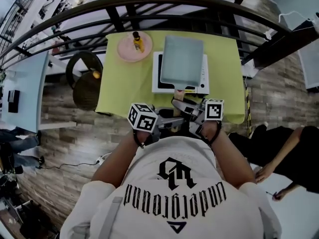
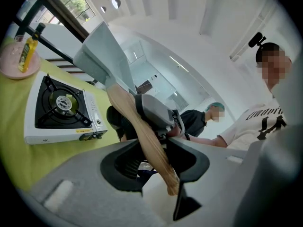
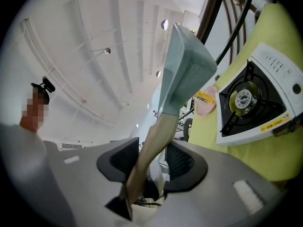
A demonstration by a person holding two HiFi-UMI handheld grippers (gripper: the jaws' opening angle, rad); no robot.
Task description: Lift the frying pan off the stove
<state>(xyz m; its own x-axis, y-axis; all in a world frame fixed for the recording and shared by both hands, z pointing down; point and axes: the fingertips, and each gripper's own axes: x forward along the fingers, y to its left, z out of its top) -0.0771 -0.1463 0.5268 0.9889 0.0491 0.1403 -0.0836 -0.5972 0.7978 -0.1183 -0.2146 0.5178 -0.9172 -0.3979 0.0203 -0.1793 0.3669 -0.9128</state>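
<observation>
A square grey-blue frying pan (image 1: 182, 59) hangs in the air above a white single-burner stove (image 1: 204, 86), clear of the black burner grate (image 2: 59, 105). Its wooden handle (image 2: 142, 131) runs back toward me. My left gripper (image 2: 154, 160) is shut on the handle's end, and my right gripper (image 3: 151, 167) is shut on the same handle (image 3: 154, 141) a little closer to the pan (image 3: 187, 70). In the head view both grippers sit side by side at the table's near edge, left gripper (image 1: 167, 124) and right gripper (image 1: 193, 112). The stove (image 3: 255, 103) lies below and to the right.
The table carries a yellow-green cloth (image 1: 124, 83). At its far left a pink plate (image 1: 133, 50) holds a small oil bottle (image 1: 138, 42). A black railing (image 1: 149, 6) curves behind the table. A round dark chair (image 1: 84, 81) stands left of it. A person's hand (image 1: 264, 172) shows at the right.
</observation>
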